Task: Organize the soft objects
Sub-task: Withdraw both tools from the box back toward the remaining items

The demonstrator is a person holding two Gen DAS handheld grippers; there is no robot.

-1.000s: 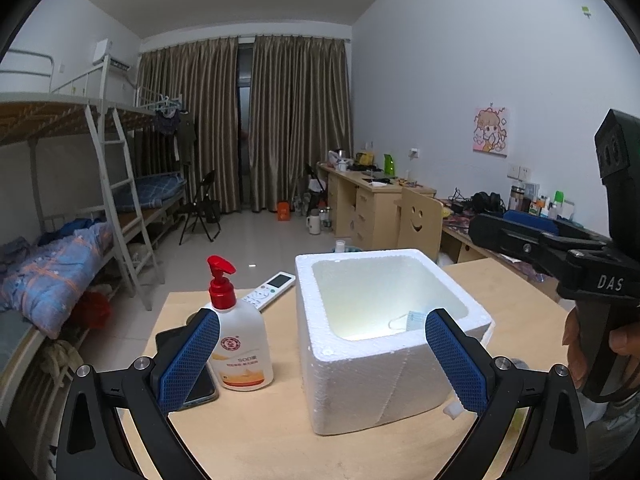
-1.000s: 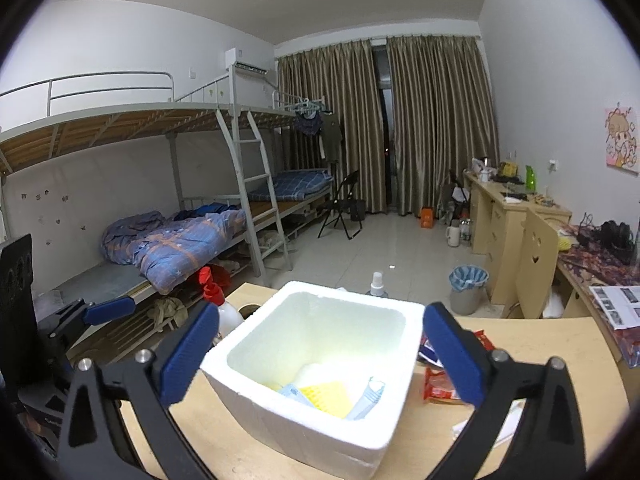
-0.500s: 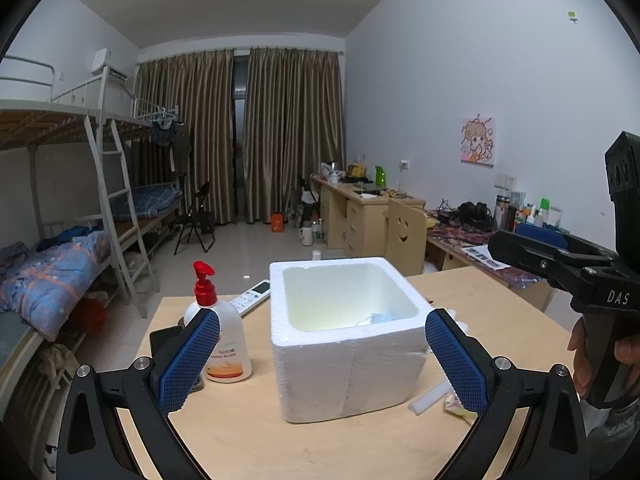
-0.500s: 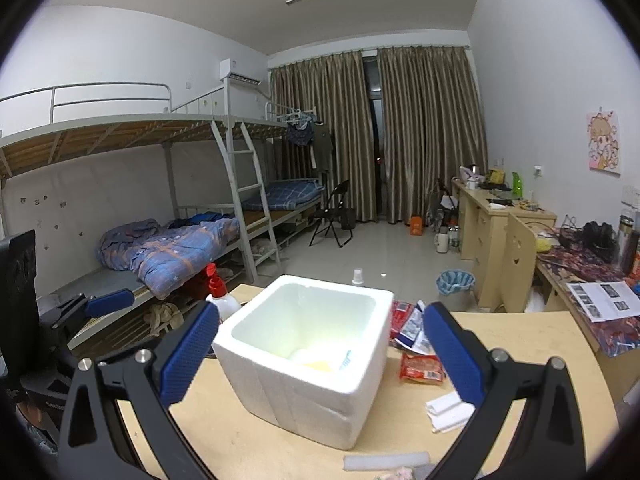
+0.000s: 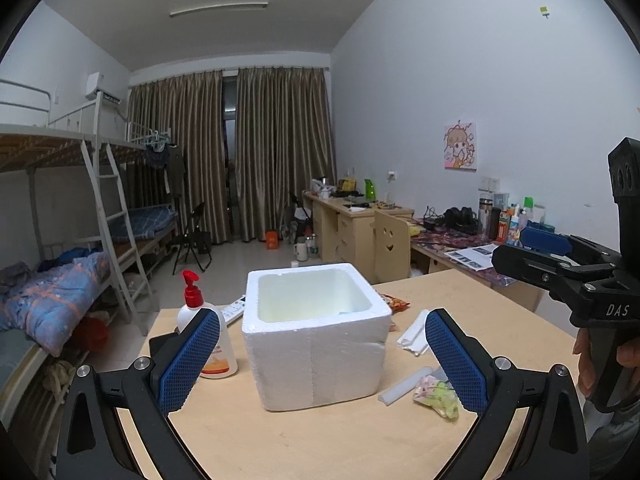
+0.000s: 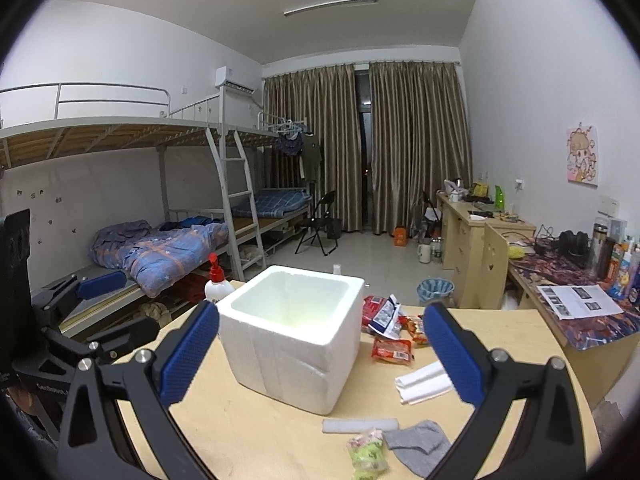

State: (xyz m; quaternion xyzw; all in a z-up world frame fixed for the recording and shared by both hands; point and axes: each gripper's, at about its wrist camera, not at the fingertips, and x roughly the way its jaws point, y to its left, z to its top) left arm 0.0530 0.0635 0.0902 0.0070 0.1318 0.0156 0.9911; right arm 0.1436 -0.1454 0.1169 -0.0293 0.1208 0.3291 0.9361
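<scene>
A white foam box [image 5: 316,332] [image 6: 290,332] stands open on the wooden table. Soft items lie to its right: a grey sock [image 6: 418,446], a green-pink wrapped packet [image 6: 368,454] [image 5: 438,394], a white foam strip [image 6: 360,425] [image 5: 406,385], folded white foam sheets [image 6: 424,378] [image 5: 412,332], and red snack packets [image 6: 392,350]. My left gripper [image 5: 322,364] is open and empty, short of the box. My right gripper [image 6: 320,360] is open and empty, also short of the box; it shows in the left wrist view [image 5: 560,252].
A red-capped pump bottle [image 5: 204,332] [image 6: 218,282], a remote [image 5: 234,310] and a dark phone [image 5: 162,346] lie left of the box. The table [image 5: 340,440] ends near the right. Bunk beds [image 6: 160,248] stand to the left, desks [image 6: 480,236] to the right.
Both grippers have pulled back and away from the box, which now looks smaller and farther. The sock, packet and foam strip have come into view. Both jaws stay open.
</scene>
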